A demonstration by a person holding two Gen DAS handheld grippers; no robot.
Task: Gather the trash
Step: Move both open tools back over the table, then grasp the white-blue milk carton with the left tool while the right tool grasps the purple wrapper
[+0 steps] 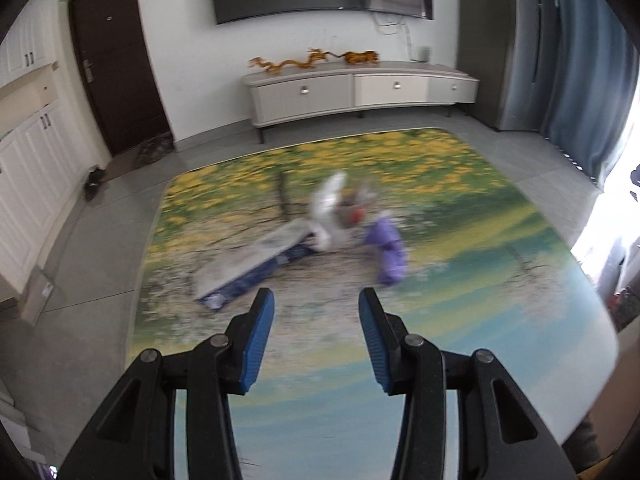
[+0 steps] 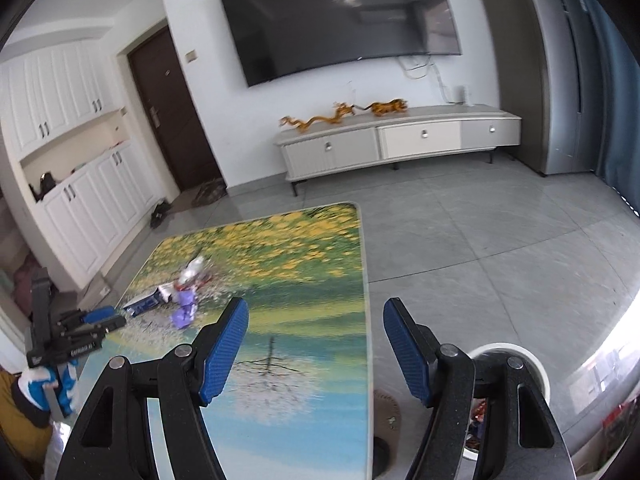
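Trash sits mid-surface [image 1: 500, 320]: purple wrapper [image 1: 386, 248], white crumpled bag [image 1: 330, 212], flat blue packet [image 1: 248, 264]. All looks light, crinkly and slippery, so I'd pinch a bunched fold. Left gripper [image 1: 316, 304] and right gripper [image 2: 316, 312] fingers both open, empty.

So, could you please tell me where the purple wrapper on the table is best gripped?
Probably at the near, lower end of the purple wrapper, approached from above with the left tool, which is open and points toward it. It lies crumpled and elongated, apart from the flat blue packet; blur hides finer detail.
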